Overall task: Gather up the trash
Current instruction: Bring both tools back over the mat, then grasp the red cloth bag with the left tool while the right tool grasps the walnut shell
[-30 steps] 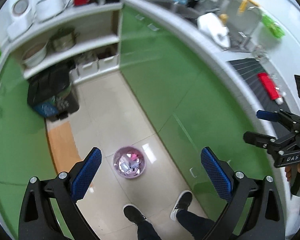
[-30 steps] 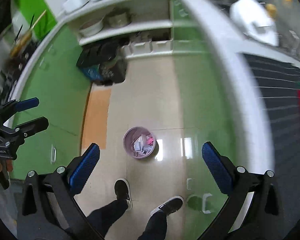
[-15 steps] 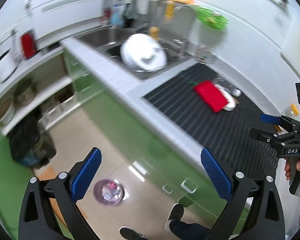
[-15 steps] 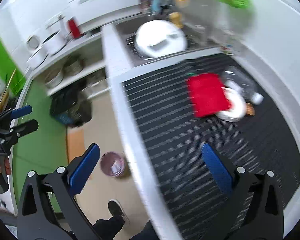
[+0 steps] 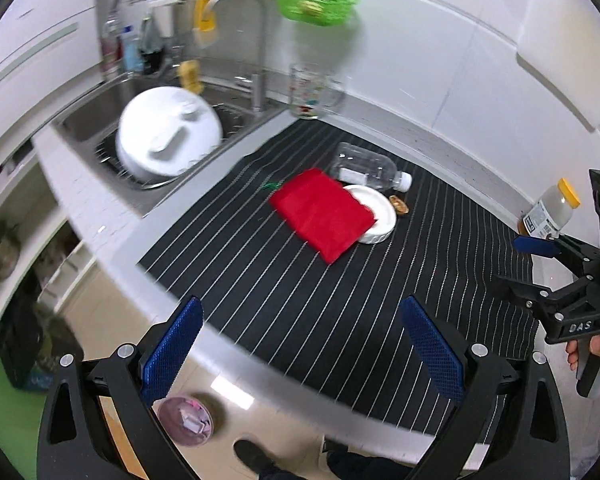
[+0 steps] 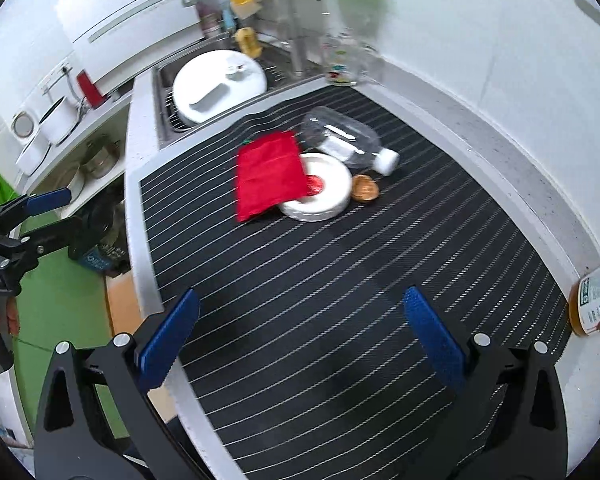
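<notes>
**Trash pile spotted, nothing grabbed yet**

The trash sits in a cluster mid-surface, around 12 o'clock from both grippers: an empty plastic bottle (image 6: 342, 142) on its side, touching a white plate (image 6: 320, 196) that a red cloth (image 6: 270, 174) half covers, and a small brown scrap (image 6: 366, 189) just beside the plate at 3 o'clock. Down on the floor there's a pink bin (image 5: 185, 421). Left gripper (image 5: 300, 354) and right gripper (image 6: 302, 344) both hover with jaws spread wide, empty. Looks like the reach-in step; next, I'd guess, close on the bottle.

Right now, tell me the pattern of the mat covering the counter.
The counter mat is black with thin white stripes, clearest in the right wrist view.
</notes>
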`<state>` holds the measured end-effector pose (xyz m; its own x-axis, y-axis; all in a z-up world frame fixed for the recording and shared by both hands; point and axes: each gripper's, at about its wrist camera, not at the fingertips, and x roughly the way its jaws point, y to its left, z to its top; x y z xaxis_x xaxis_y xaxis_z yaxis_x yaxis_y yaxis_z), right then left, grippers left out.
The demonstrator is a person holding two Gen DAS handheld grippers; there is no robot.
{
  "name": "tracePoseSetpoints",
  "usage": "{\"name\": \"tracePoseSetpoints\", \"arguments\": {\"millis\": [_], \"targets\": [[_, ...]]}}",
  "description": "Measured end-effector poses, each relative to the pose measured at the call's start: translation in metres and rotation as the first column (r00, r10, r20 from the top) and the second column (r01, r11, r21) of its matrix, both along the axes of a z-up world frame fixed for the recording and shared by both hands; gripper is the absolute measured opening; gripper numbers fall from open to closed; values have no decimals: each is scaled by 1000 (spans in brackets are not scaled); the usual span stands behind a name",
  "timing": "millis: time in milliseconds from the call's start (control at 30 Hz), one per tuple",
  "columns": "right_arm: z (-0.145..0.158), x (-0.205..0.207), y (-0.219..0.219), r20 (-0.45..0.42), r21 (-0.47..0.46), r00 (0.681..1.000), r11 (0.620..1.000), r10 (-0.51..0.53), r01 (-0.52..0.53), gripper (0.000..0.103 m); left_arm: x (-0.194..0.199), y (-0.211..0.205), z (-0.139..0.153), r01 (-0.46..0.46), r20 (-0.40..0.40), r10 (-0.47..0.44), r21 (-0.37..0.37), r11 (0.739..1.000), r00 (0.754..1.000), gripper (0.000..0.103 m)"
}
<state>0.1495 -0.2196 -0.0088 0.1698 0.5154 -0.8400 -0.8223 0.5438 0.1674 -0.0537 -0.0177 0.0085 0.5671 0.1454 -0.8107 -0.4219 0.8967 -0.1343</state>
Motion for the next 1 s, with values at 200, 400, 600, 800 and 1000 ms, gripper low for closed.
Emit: {"name": "tracePoseSetpoints", "arguments": {"millis": [200,400,600,800,1000], "targets": [[-9,22,3,-15,-15,999,999,-51,51,100,58,11,-18,88,-21,-88,2,996,996,96],[-20,42,13,-40,-38,990,991,-132,130,100,103,30,-51,170,-60,-170,-15,985,984,96],[-46,61,28,-86,-72,978,980,-191,185,100,138,44,-92,219,-114,-225,-61,974,968,96],[-60,70,38,-110,-99,972,975,-210,199,100,155,45,-117,244,-123,-256,-102,964,959,87],[-67,78,44,-123,-111,969,973,-216,203,100,160,48,-126,243,-128,-258,-116,963,958,66]]}}
